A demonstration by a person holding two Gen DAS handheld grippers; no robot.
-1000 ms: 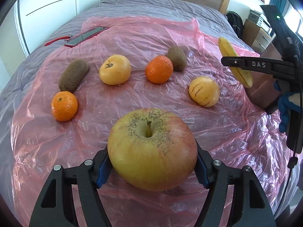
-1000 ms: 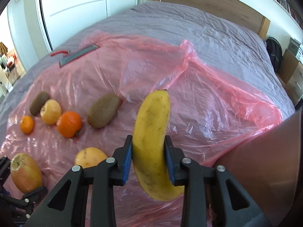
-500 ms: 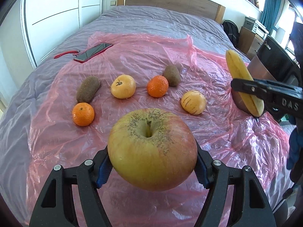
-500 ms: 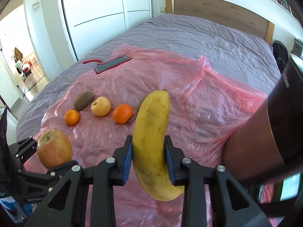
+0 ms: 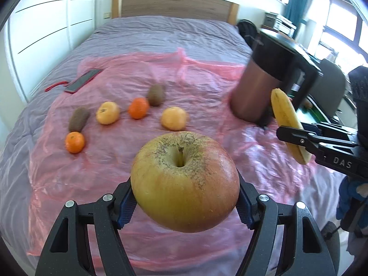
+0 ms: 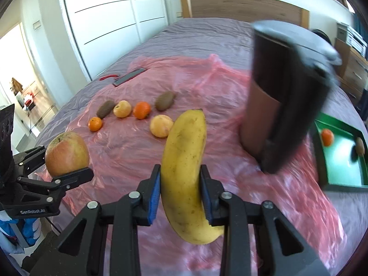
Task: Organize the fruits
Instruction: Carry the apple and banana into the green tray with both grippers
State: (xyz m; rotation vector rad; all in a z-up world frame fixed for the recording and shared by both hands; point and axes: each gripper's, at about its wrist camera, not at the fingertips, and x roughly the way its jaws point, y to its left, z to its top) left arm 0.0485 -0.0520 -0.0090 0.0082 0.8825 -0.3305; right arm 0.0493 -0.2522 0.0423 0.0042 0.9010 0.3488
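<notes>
- A wide grey-quilted bed (image 5: pixel 161 36) is seen, its middle covered by a crinkled pink plastic sheet (image 5: pixel 207 73) on which the loose fruit is laid.
- A tall copper-and-black jug (image 6: pixel 283 96) stands on the sheet at the right; just beyond it, at the far right, a green rectangular tray (image 6: pixel 340 184) lies on the bed.
- A large yellow-red apple (image 5: pixel 185 181) is clamped between the pads of the left gripper (image 5: pixel 185 207) and is held clear above the near edge of the sheet.
- A long yellow banana (image 6: pixel 186 172) is pinched upright in the right gripper (image 6: pixel 180 197), jaws tight on its lower half, left of the jug and well apart from the tray.
- Judged progress: early. One small orange (image 6: pixel 327 136) and one brown kiwi (image 6: pixel 360 147) are already noted in the tray.
- Six pieces are left on the sheet, in the left half: two oranges, two kiwis and two pale yellow round fruits, e.g. the nearest pale one (image 5: pixel 173 118).
- Both carried fruits are not yet delivered; the tray is judged the destination.
</notes>
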